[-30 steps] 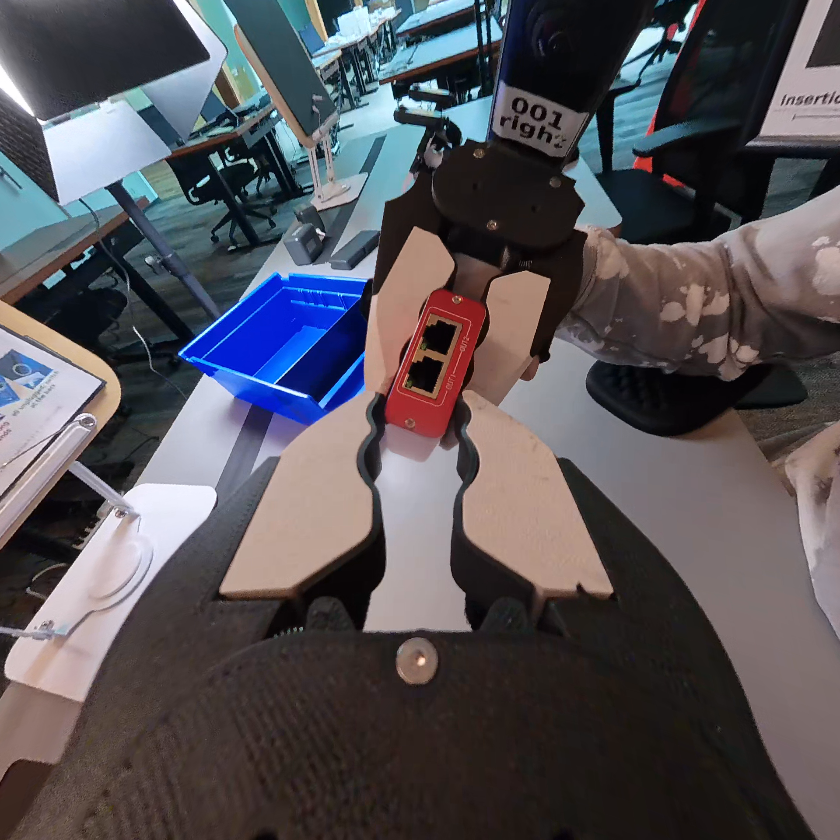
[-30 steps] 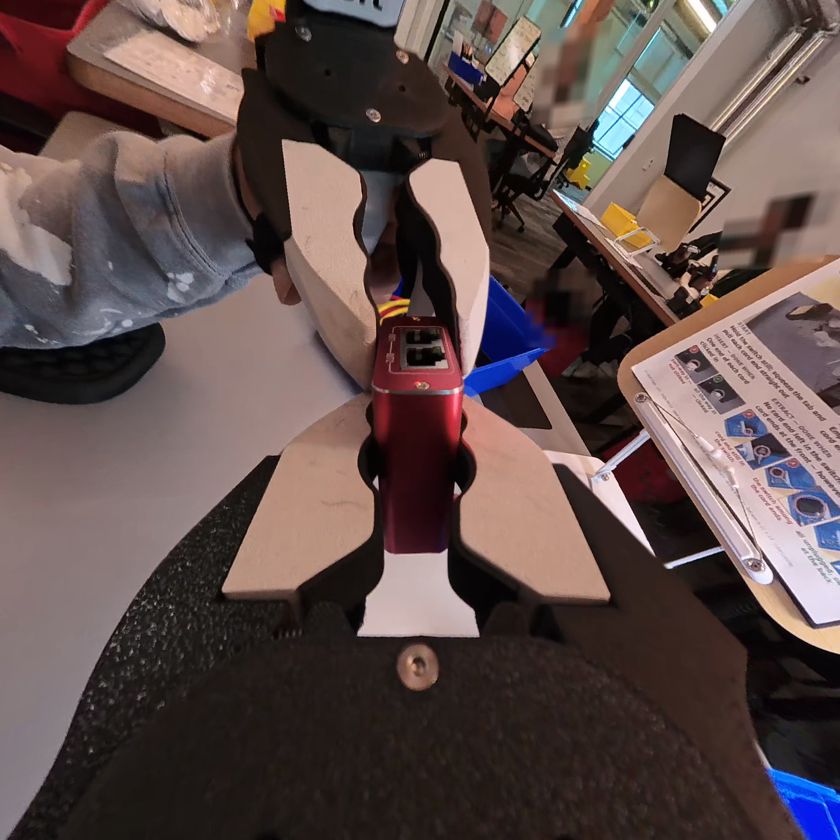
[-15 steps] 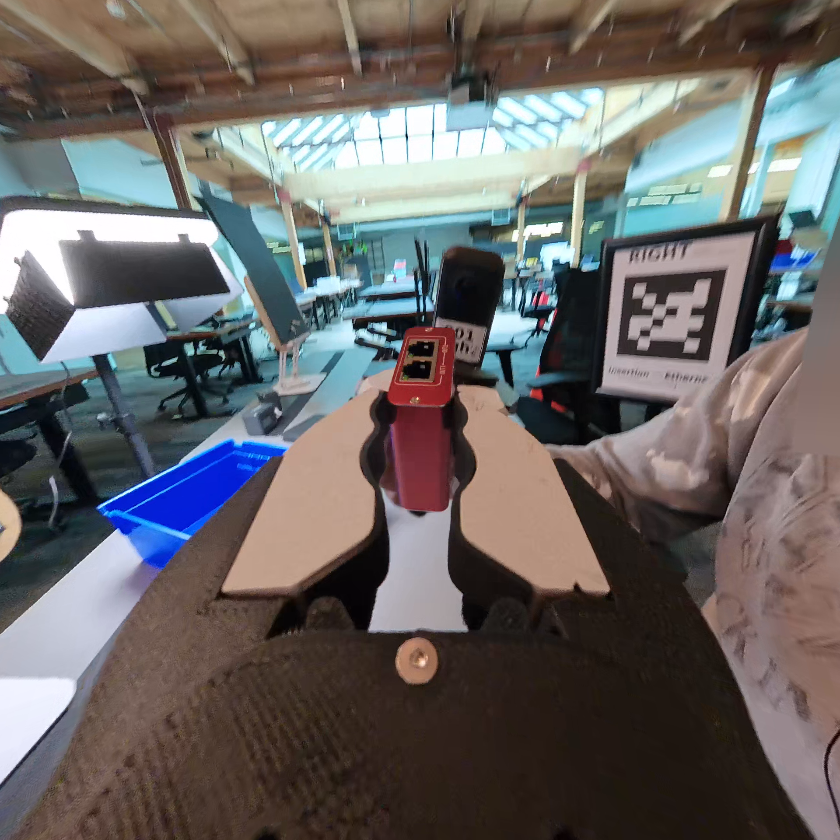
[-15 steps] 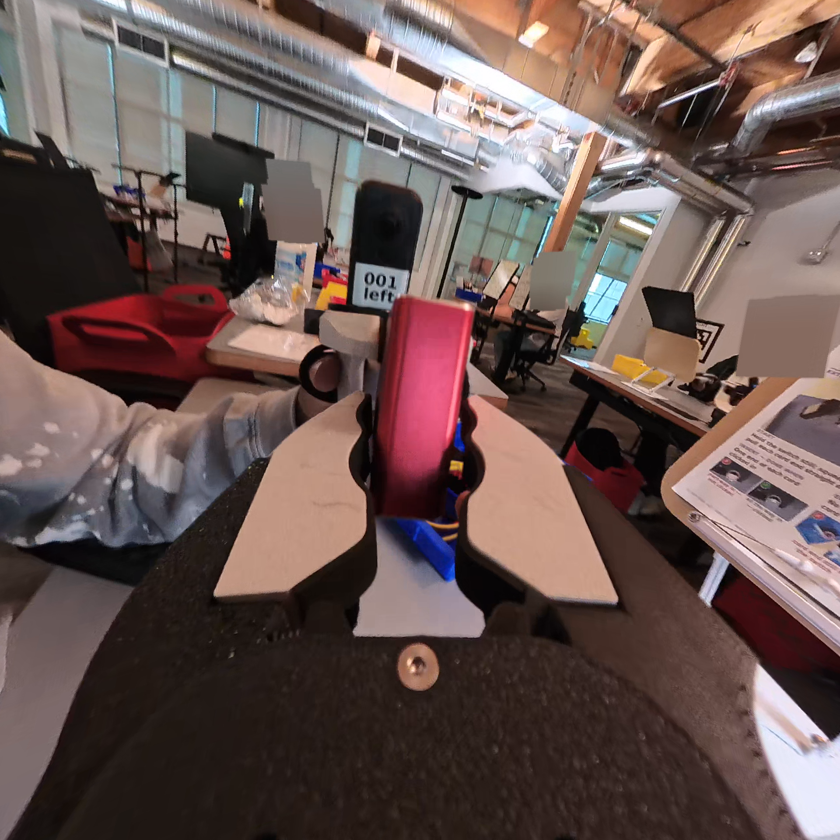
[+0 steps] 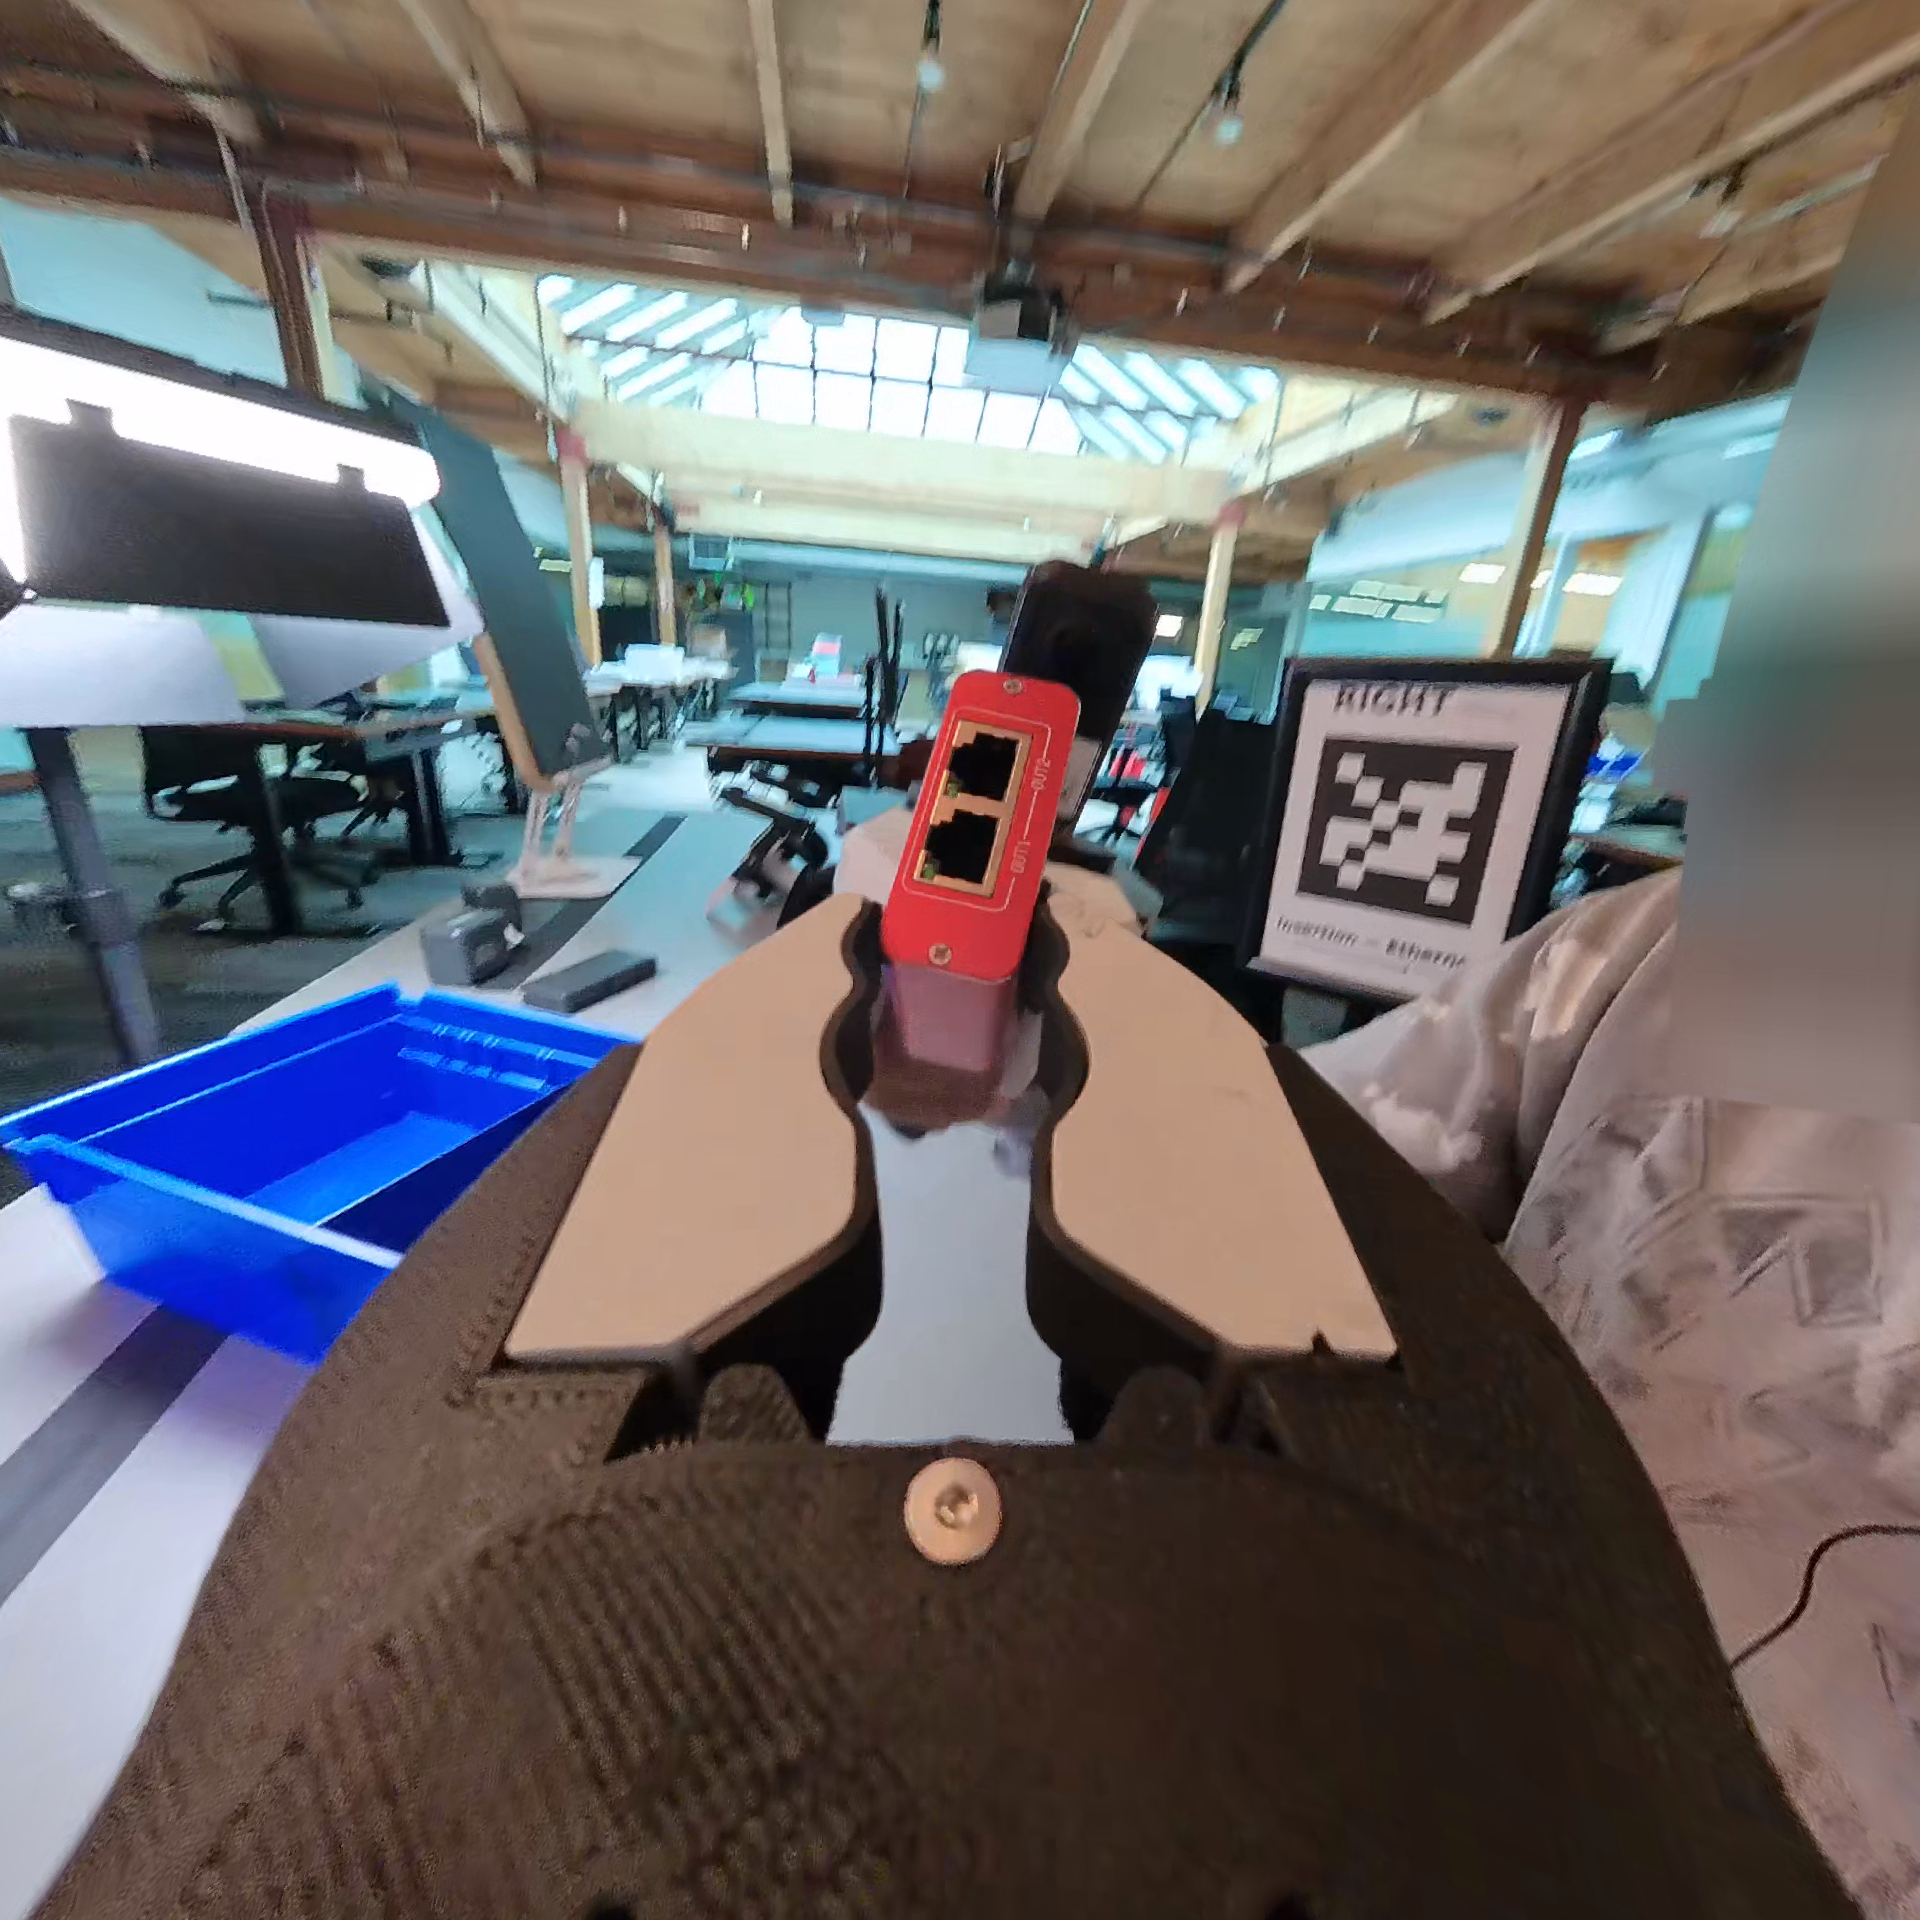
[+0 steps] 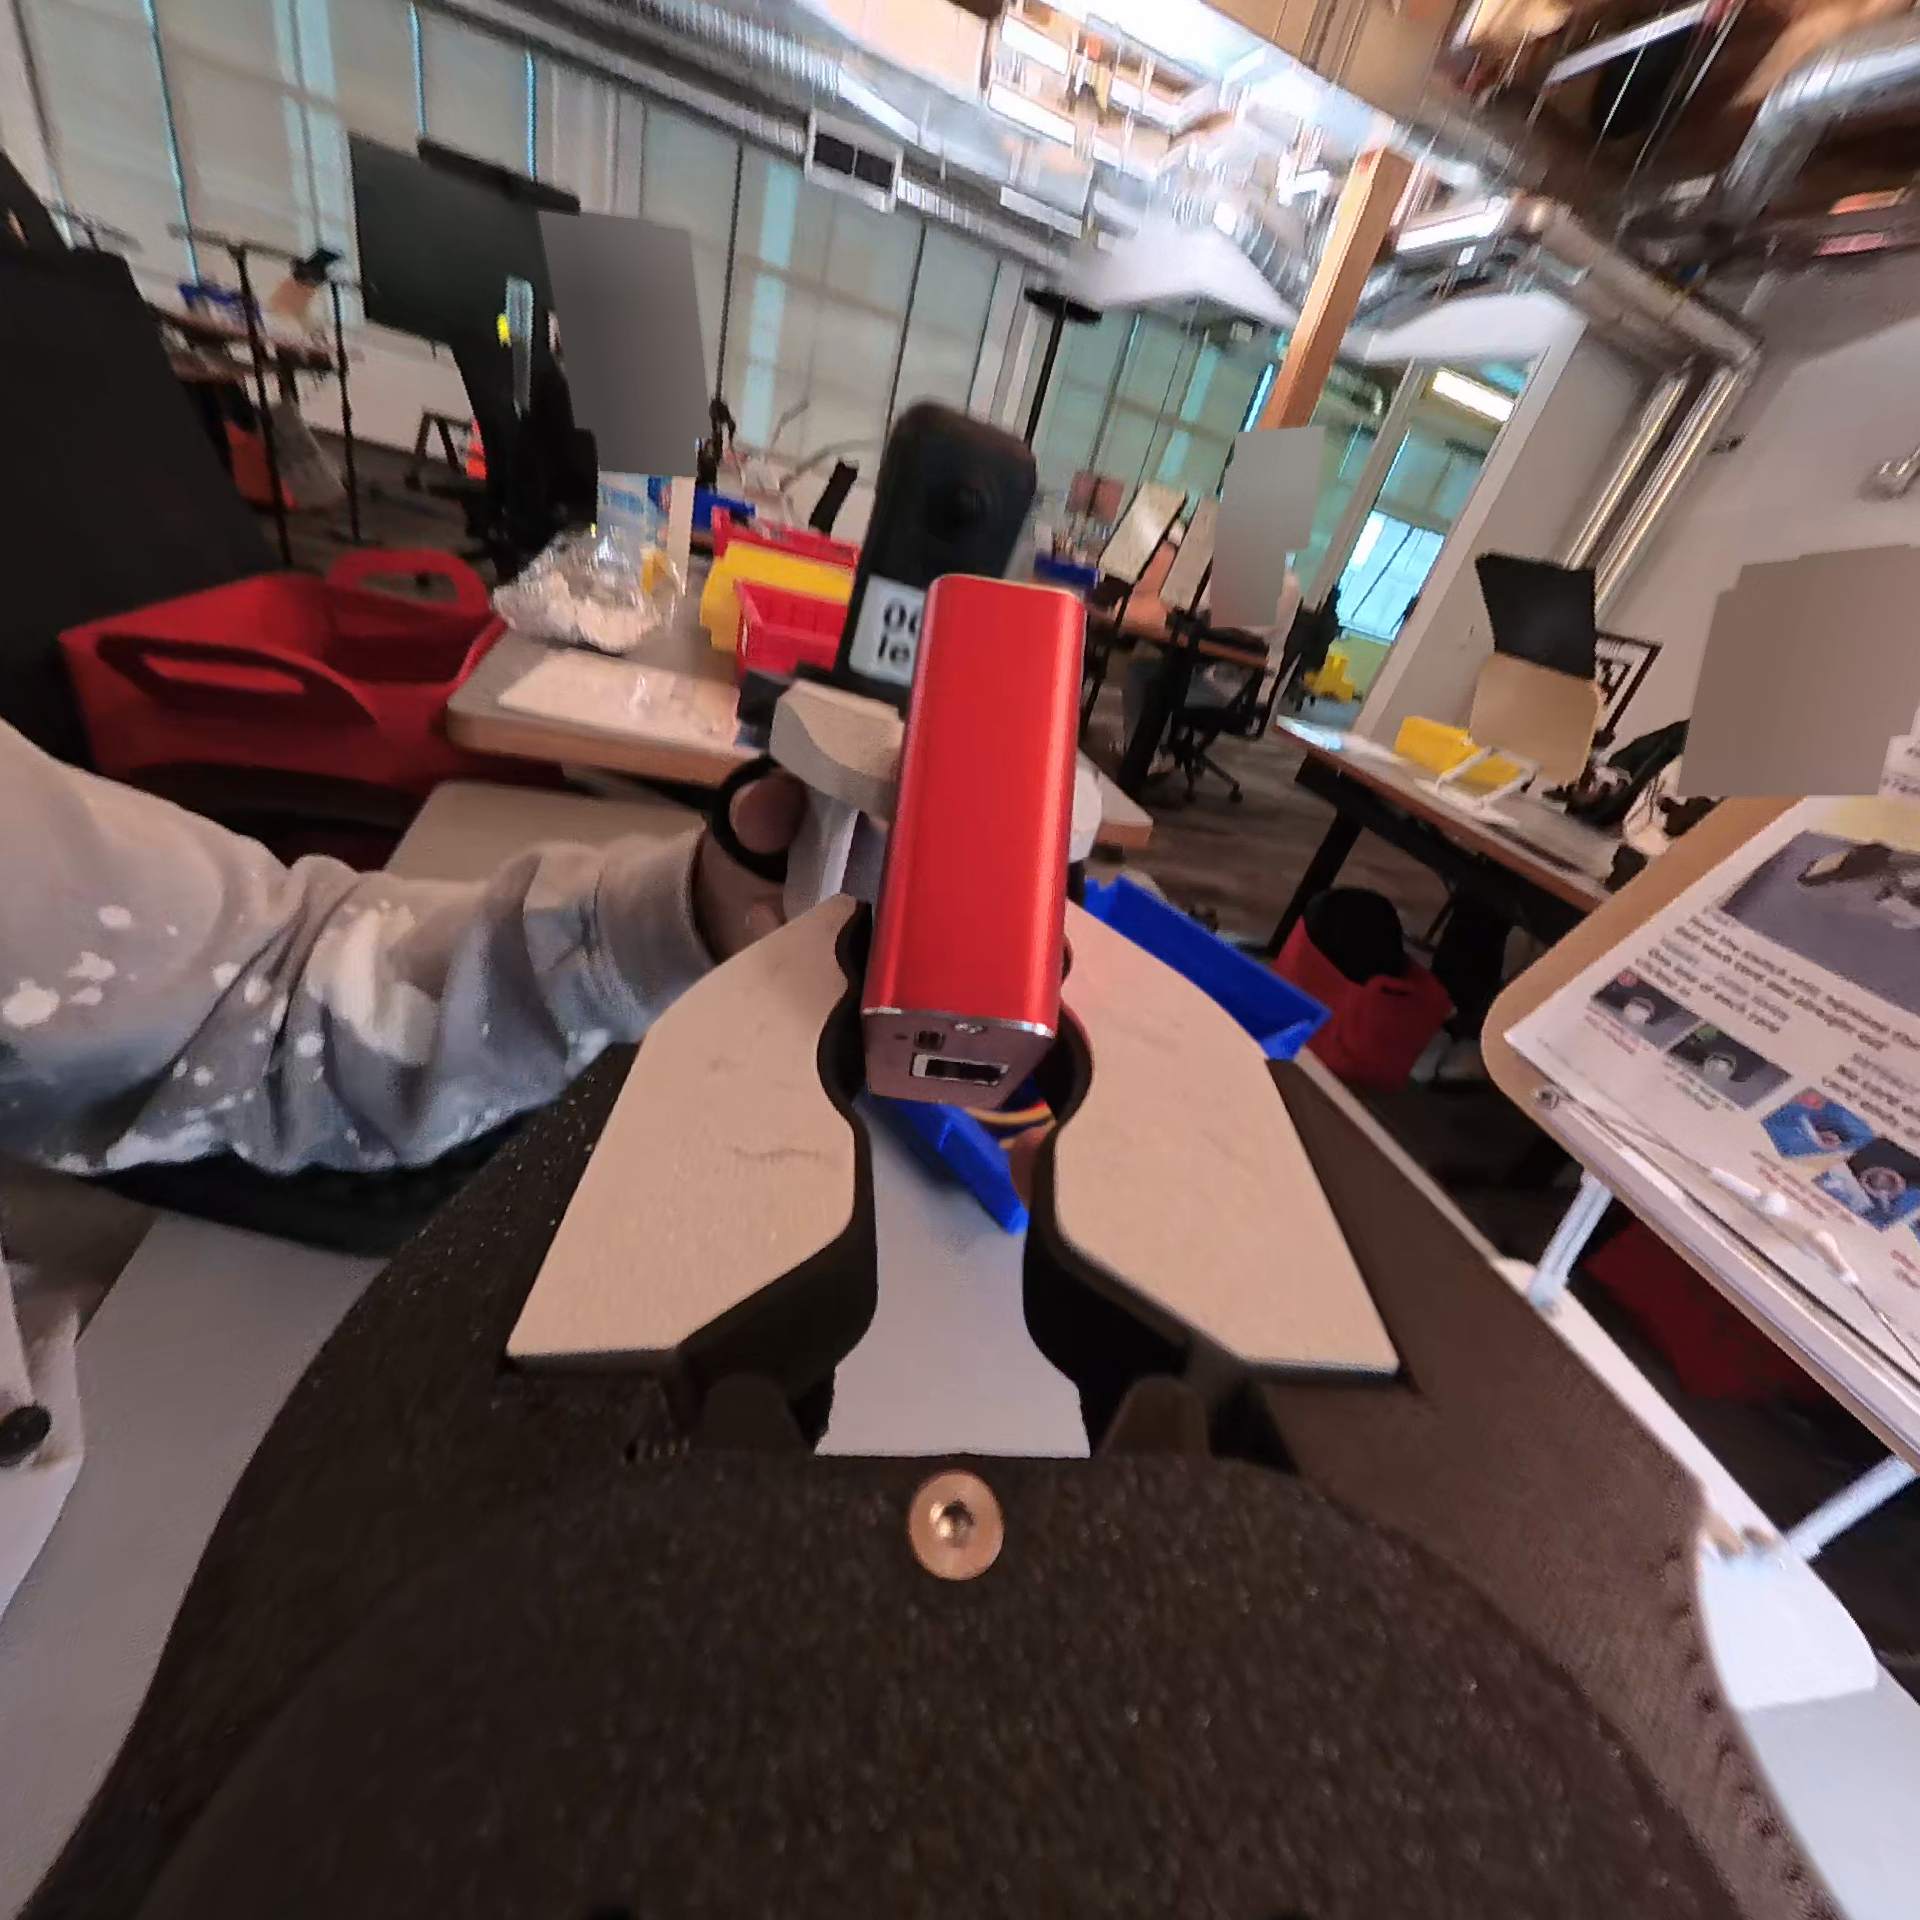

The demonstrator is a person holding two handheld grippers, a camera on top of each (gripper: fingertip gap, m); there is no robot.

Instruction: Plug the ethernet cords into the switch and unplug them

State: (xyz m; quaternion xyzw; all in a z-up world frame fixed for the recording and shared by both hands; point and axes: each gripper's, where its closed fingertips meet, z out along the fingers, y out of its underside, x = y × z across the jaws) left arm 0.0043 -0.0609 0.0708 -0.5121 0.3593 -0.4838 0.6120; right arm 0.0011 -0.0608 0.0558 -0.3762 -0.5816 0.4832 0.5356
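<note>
The red switch (image 5: 971,821) stands tilted between both grippers, lifted off the table. In the left wrist view its two-port face points at the camera, and both ports are empty. My left gripper (image 5: 956,935) is shut on its lower body. In the right wrist view the switch (image 6: 977,810) leans up and away, its single-port end nearest the camera. My right gripper (image 6: 961,935) closes on that lower end. A bit of yellow cord (image 6: 1013,1117) shows in the blue bin below; no cord is in either gripper.
A blue bin (image 5: 260,1153) sits on the grey table (image 5: 62,1455) to the left; it also shows in the right wrist view (image 6: 1195,956). A framed marker sign (image 5: 1413,810) stands at the right. An instruction sheet (image 6: 1766,1039) lies on a side table. The person's sleeves (image 6: 260,987) flank the grippers.
Both grippers rose from the table and tipped up to level, carrying the switch. The switch slid outward to the right gripper's fingertips and now tilts more steeply.
</note>
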